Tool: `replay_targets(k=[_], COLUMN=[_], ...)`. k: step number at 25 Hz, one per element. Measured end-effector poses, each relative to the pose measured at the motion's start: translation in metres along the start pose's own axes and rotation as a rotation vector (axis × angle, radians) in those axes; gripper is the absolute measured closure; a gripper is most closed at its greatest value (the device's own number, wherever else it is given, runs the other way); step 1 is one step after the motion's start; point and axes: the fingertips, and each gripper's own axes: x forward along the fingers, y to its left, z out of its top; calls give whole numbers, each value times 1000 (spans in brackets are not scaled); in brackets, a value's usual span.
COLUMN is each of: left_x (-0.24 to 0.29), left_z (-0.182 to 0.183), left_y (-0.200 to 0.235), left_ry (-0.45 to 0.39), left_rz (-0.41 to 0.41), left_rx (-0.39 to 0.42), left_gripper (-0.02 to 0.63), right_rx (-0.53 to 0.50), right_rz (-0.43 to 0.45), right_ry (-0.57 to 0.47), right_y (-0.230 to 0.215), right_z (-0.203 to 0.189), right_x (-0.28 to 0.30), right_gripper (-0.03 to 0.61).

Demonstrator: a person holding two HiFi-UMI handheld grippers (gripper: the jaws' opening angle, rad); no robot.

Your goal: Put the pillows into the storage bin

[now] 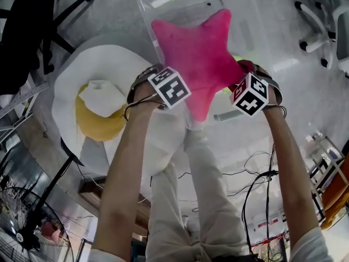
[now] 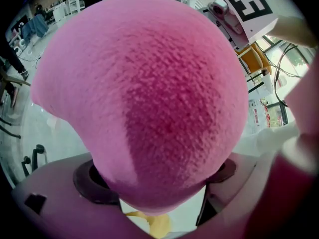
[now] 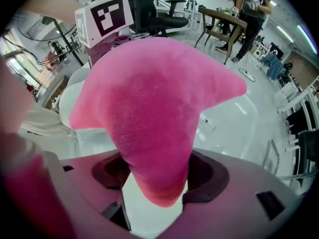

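A pink star-shaped pillow (image 1: 199,53) hangs over a clear plastic storage bin (image 1: 163,1) at the top of the head view. My left gripper (image 1: 151,76) is shut on the star's left arm, and my right gripper (image 1: 255,74) is shut on its right arm. In the left gripper view the pillow (image 2: 144,88) fills the frame and is squeezed between the jaws of the left gripper (image 2: 159,185). In the right gripper view one pointed arm of the pillow (image 3: 154,133) is pinched by the right gripper (image 3: 154,176). A white pillow shaped like a fried egg (image 1: 122,59) with a yellow yolk (image 1: 95,125) lies to the left.
Black office chair (image 1: 32,21) at the upper left, white chair bases (image 1: 319,21) at the upper right. Cables (image 1: 262,179) trail on the floor below my right arm. A fan (image 1: 27,222) stands at the lower left. People (image 3: 251,4) stand near desks far off.
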Motion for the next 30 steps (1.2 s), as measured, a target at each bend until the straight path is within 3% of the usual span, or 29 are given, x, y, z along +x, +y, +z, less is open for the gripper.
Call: replay_targets(k=[7, 17, 22, 25, 30], left_x=[5, 8, 6, 9, 10], left_z=[21, 37, 41, 35, 23], left_y=[18, 35, 46, 45, 36], left_ry=[16, -35, -73, -65, -74], left_rz=[56, 147, 257, 250, 230], left_rx=[16, 1, -19, -50, -87], left_gripper=[92, 72, 52, 11, 12], right_rx=[12, 0, 45, 99, 102], right_rz=[-45, -95, -116, -136, -113], right_ry=[14, 19, 21, 2, -5], right_y=[-24, -47, -55, -60, -43], right_z=[-9, -11, -17, -21, -28], right_x=[5, 10, 12, 8, 6], right_gripper=[250, 241, 213, 224, 232])
